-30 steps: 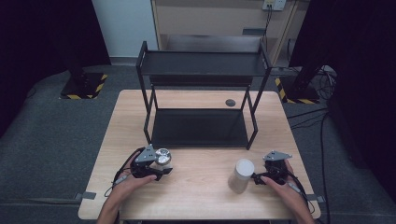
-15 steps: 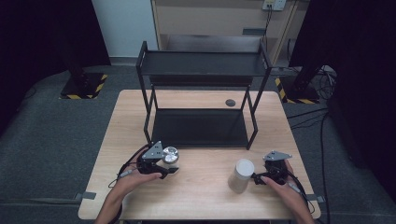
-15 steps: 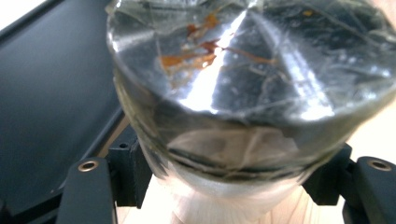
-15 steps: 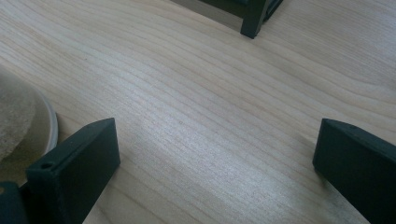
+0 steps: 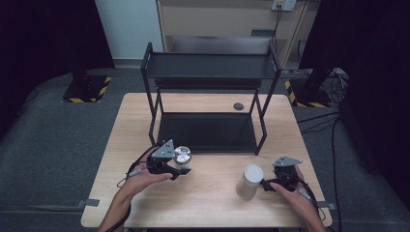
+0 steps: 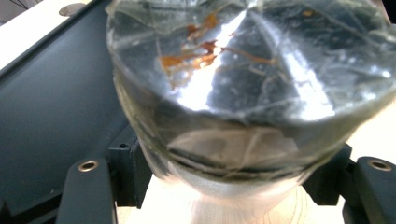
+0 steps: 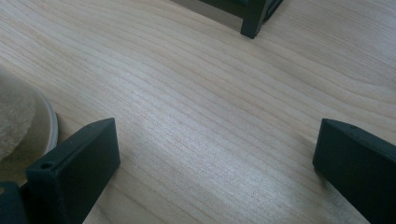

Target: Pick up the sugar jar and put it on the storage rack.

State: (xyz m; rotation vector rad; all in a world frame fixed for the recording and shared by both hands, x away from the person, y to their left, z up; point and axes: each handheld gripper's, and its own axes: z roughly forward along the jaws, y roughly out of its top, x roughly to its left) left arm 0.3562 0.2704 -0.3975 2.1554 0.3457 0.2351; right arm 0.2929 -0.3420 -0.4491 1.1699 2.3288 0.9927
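Glass jar point(image 6: 243, 93) clamped between left gripper point(image 5: 180, 166) fingers point(image 6: 88, 191), off table

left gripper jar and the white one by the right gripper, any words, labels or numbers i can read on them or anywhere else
No readable text anywhere.
Clear jar in the left gripper: orange marks seen through the glass, too blurred to tell whether they are lettering.
White jar beside the right gripper: plain.
Black rack and table: no markings.
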